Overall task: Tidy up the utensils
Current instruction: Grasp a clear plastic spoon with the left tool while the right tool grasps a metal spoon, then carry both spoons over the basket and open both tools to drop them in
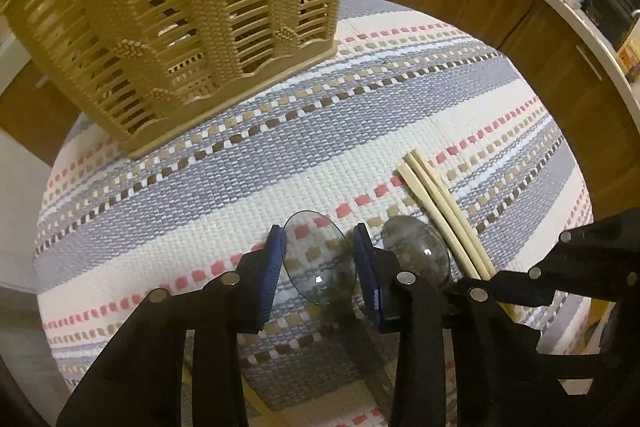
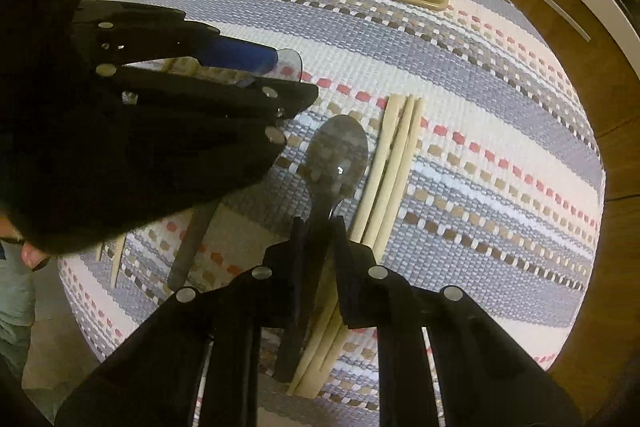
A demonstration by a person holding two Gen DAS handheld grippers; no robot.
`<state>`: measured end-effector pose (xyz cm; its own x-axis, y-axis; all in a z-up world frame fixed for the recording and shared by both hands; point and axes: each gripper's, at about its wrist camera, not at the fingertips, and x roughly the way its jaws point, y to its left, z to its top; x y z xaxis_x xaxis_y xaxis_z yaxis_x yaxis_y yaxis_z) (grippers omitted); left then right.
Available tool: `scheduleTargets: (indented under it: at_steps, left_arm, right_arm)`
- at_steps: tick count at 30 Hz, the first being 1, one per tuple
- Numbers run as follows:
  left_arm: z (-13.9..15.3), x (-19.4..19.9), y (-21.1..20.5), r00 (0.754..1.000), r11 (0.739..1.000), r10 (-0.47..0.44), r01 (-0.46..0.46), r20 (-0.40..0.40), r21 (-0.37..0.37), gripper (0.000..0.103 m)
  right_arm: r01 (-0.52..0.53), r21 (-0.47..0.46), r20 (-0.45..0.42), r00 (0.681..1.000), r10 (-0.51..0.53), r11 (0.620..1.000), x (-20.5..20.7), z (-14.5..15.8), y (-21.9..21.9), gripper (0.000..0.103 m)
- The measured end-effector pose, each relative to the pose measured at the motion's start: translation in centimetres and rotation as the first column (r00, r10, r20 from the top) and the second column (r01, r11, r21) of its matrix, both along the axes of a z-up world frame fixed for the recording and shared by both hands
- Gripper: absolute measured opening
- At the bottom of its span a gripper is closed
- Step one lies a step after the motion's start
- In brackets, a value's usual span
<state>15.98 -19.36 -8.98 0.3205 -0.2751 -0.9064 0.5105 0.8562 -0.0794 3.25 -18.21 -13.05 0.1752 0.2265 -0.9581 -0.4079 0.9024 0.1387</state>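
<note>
With each claw, left [image 1: 318, 259] and right [image 2: 318, 227], clenched on a clear spoon [image 1: 316, 259], I judged lifting them toward the basket [image 1: 192, 15] came next.

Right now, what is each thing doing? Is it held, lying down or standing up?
Left gripper: shut on a clear spoon.
Clear spoon: held by its bowl between the blue pads.
Right gripper: around a smoky spoon's neck; grip unclear.
Smoky spoon: lying on the mat.
Chopsticks: lying flat, side by side.
Basket: standing upright on the mat.

Dim warm indoor light, fisheye warp + dark vignette at edges, spoons [image 2: 340, 151] show glare, slight blur maybe.
</note>
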Motion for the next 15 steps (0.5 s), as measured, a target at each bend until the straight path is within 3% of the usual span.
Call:
scheduleTargets:
  at_steps: [7,15]
  left_arm:
    - [0.2,-0.9,2.7,0.999,0.998,0.04,-0.039,0.014,-0.057,0.032]
    - [4.1,-1.8,7.6,0.99,0.983,0.114,-0.1,0.085,-0.151,0.032]
  right_arm:
    - [0.013,0.081,-0.02,1.0,-0.011,0.997,-0.9,0.0,-0.9,0.01]
    - [0.019,0.204,0.02,1.0,-0.023,0.979,-1.2,2.3,-2.9,0.01]
